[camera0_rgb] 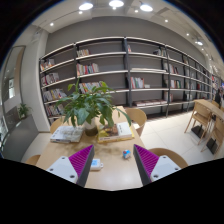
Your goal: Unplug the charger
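My gripper (113, 160) is open above a round wooden table (112, 176), with its magenta pads (81, 159) wide apart. A small white block (96, 165), perhaps the charger, lies on the table between the fingers, close to the left one. A small blue-and-white object (126, 153) lies between the fingers nearer the right one. Neither finger touches either thing. I cannot make out a cable or a socket.
A potted green plant (90, 103) stands at the table's middle, beyond the fingers. Books (68, 132) lie left of it and more papers (124, 128) right. Chairs (136, 116) ring the table. Tall bookshelves (130, 70) line the far wall. Other tables (205, 112) stand far right.
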### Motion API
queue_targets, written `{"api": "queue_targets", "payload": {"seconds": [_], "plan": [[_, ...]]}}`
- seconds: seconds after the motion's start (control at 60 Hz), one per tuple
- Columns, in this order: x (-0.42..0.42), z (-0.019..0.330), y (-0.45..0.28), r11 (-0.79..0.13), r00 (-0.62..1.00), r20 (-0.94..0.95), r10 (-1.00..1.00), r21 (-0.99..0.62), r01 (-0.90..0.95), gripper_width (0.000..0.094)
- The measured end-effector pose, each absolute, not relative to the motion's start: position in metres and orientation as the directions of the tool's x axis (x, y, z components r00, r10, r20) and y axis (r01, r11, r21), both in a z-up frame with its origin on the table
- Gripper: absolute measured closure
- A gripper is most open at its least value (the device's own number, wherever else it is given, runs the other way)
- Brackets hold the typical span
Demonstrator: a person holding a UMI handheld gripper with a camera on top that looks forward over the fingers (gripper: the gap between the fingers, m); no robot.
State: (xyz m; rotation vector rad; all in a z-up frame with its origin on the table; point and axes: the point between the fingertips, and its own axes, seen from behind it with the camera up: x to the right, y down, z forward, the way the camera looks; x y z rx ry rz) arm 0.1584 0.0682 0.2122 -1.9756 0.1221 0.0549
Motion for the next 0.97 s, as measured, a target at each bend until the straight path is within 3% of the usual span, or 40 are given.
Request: {"api": "queue_targets", "payload": {"seconds": [0.15,0.417,0.967], "plan": [[0.107,0.213,-0.014,-0.429,0.992,-0.116,-0.043,-0.895,-0.123,0.0156],[0.032,0.173,-0.125,-0.514,0.997,-0.070,0.015,-0.856,-0.052,0.0156],[-0.004,0.186,-0.170,-0.505,0.997,-0.040,0.071,-0.863,0.002,0.0147]]}}
